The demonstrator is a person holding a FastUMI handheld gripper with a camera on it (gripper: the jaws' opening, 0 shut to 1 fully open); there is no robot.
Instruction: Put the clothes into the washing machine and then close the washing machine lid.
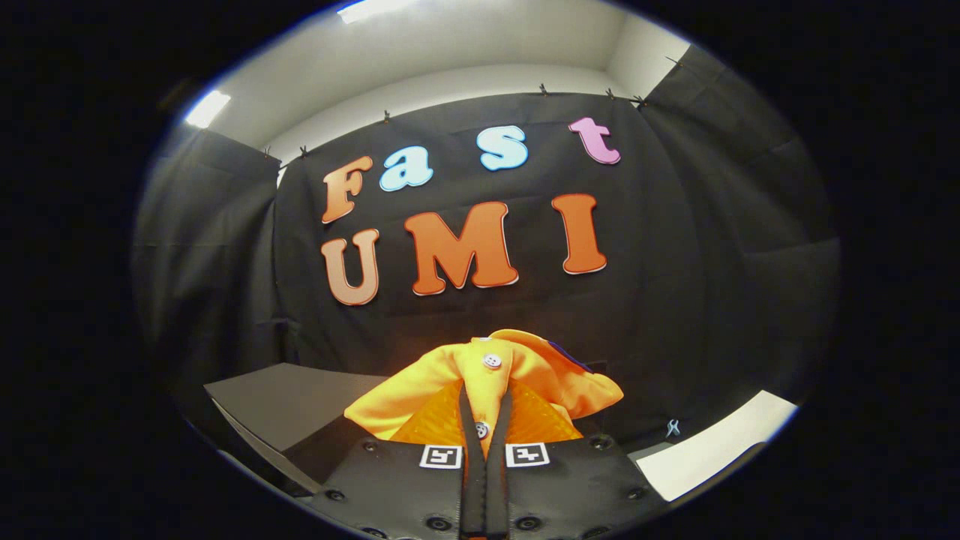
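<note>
With the fingers pinched close together on a fold of cloth, the gripper has the yellow garment firmly in its grasp, and it looks like we're in the carrying leg of the job: clothes lifted, on their way to the washing machine. The garment bunches up right between and just ahead of the fingers, a white button showing on top of the bundle and another lower down, right at the fingertips. The cloth spills out to either side, raised against the dark booth wall beyond rather than lying flat on anything.

Off to one side below sits a grey panel, tilted, which may be the washing machine's lid or top, though I can't say for certain. On the other side, a pale bench surface runs past.

The next move, I'd judge, calls for bringing the bundle over the machine's opening, lowering it in, and only then letting the fingers part. Trailing fabric could catch on the rim.
</note>
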